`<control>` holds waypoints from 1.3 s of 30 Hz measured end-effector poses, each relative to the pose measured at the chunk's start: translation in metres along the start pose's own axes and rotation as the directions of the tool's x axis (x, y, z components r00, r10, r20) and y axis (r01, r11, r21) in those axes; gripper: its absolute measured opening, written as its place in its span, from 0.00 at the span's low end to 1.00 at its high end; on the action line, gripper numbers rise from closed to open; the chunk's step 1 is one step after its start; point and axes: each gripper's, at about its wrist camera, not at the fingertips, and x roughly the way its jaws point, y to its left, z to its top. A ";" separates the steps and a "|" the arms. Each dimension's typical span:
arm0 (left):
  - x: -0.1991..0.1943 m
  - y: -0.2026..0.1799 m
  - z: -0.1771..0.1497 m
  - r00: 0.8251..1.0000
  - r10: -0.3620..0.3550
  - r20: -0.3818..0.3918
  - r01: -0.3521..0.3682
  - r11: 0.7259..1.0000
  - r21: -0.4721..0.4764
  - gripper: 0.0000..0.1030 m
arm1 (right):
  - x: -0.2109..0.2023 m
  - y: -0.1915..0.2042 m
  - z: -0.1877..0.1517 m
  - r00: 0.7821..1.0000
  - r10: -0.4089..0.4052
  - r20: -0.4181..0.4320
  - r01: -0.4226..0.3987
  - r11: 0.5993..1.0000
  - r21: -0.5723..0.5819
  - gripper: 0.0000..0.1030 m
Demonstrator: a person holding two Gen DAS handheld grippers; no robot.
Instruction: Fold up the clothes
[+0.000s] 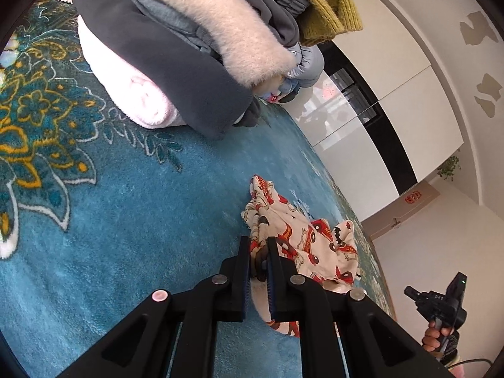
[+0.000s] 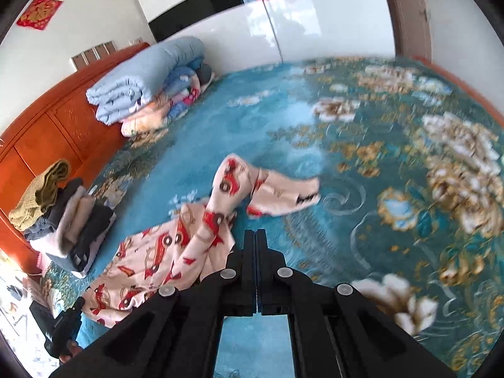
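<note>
The left hand-held gripper (image 1: 259,245) is clenched on a bunched fold of the cream garment printed with red cars (image 1: 310,245), the cloth pinched between its two fingers. From that grip the garment trails ahead and to the right of the fingers, crumpled on the teal flowered bed cover (image 1: 132,220). Farther ahead and to the left sits a stack of folded clothes (image 1: 195,47), with a pale fluffy piece and a mustard knit on top.

The right hand-held gripper (image 2: 255,236) has its fingers pressed together with nothing between them, hovering over the bed cover (image 2: 362,189). The garment (image 2: 189,239) lies just ahead and to the left of its tips, one sleeve reaching forward. The folded stack (image 2: 63,217) is well off to the left, beside the wooden headboard (image 2: 47,132), and a rolled pale blue quilt (image 2: 148,75) rests farther ahead.
</note>
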 end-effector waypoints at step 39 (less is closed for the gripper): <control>-0.022 0.008 0.003 0.993 -0.083 0.080 0.089 0.993 -0.076 0.09 | -0.090 0.008 -0.013 0.922 0.236 0.308 -0.264 0.963 0.052 0.01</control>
